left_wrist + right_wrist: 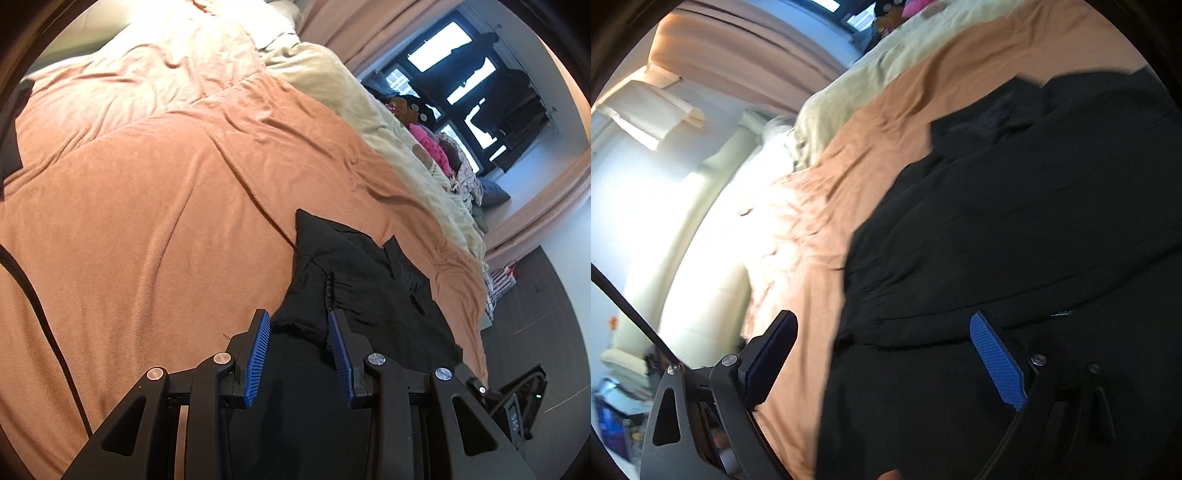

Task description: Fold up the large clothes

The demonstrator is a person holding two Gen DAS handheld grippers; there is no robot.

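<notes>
Lying on the orange blanket [147, 192] of the bed is one black garment [354, 266], its length running away from both cameras and its near end cut off. The left claw [299, 332] grips bunched black cloth. The right claw [882, 328] gapes wide over the garment's edge, holding nothing; that view is blurred.

The black garment [1015, 229] runs off the right wrist view's right and lower edges, and that whole view is motion-blurred. In the left wrist view, the clutter by the window [439, 147] is too small to identify.
</notes>
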